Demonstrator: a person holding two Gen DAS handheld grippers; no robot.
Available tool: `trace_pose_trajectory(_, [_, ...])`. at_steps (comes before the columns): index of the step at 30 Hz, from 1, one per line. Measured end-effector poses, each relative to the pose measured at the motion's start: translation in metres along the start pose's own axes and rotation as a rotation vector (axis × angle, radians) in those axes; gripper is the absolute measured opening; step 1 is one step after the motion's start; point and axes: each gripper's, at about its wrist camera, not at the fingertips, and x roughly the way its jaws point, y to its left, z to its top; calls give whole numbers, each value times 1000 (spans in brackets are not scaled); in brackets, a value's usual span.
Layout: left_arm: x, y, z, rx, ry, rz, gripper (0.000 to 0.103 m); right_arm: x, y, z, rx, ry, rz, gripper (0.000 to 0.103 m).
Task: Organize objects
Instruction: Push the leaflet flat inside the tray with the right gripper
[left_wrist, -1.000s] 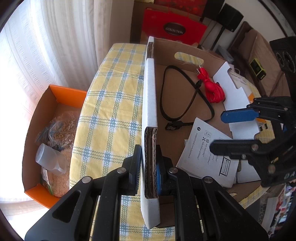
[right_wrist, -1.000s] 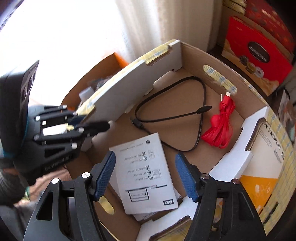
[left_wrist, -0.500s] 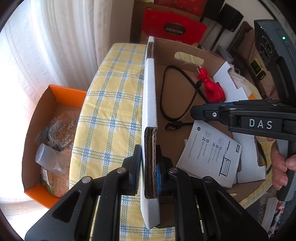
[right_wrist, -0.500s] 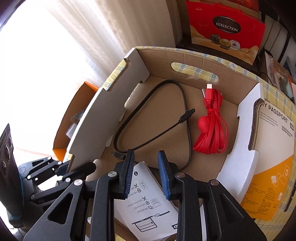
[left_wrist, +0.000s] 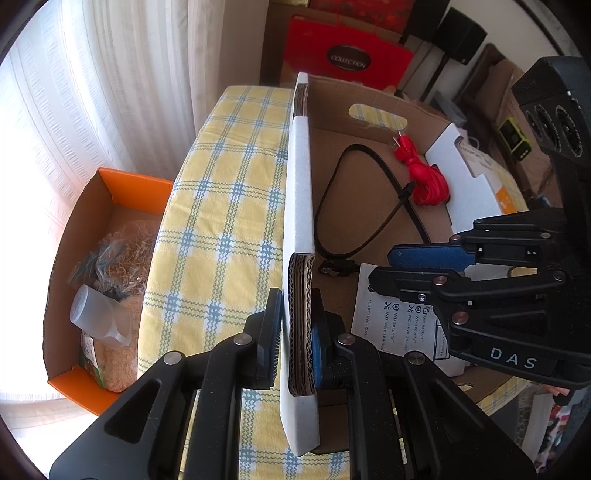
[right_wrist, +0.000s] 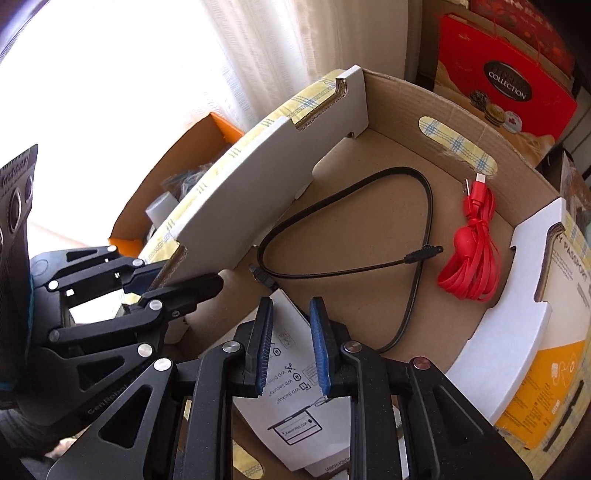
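Observation:
A shallow cardboard box lies on a table, with a white side wall on its left. My left gripper is shut on that wall near its front end; it also shows in the right wrist view. Inside lie a black cable, a bundled red cable and a white instruction leaflet. My right gripper is narrowly open and empty, hovering over the leaflet; in the left wrist view it reaches in from the right.
A yellow checked cloth covers the table. An orange box with bags and a plastic cup stands low to the left. A WD Passport package leans on the box's right wall. A red gift bag stands behind.
My right gripper closed from wide open to a narrow gap, swung over the box and now hovers low over the leaflet. My left gripper kept its hold on the wall.

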Motion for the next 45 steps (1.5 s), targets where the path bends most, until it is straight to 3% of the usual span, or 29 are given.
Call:
trace_pose_trajectory(5, [0, 0, 0, -1, 0, -1, 12, -4, 7, -10, -88, 11, -39, 20])
trace_pose_trajectory(14, [-1, 0, -1, -2, -1, -2, 12, -11, -14, -26, -53, 48, -53, 17])
trace_pose_trajectory(21, [-1, 3, -1, -24, -2, -12, 12, -31, -9, -13, 1, -50, -30, 24])
trace_pose_trajectory(23, [-1, 3, -1, -31, -3, -15, 12, -30, 0, -9, -16, -66, -43, 36])
trace_pose_trajectory(25, [-2, 5, -1, -45, -1, -28, 13, -23, 8, -5, -18, -62, -65, 41])
trace_pose_trajectory(30, [-4, 17, -1, -93, 3, -55, 13, -10, 12, 5, 43, -56, -72, 45])
trace_pose_trajectory(32, [-7, 22, -2, -109, 0, -62, 14, -7, 10, 6, 69, -59, -84, 57])
trace_pose_trajectory(36, [-24, 31, 0, -148, -42, -124, 14, -8, 8, 3, 92, -73, -71, 60])
trace_pose_trajectory(39, [-35, 33, 5, -152, -66, -126, 14, -11, 9, 3, 112, -80, -73, 60])
trace_pose_trajectory(45, [-47, 44, 5, -180, -92, -132, 14, -6, 19, 8, 124, -57, -94, 77])
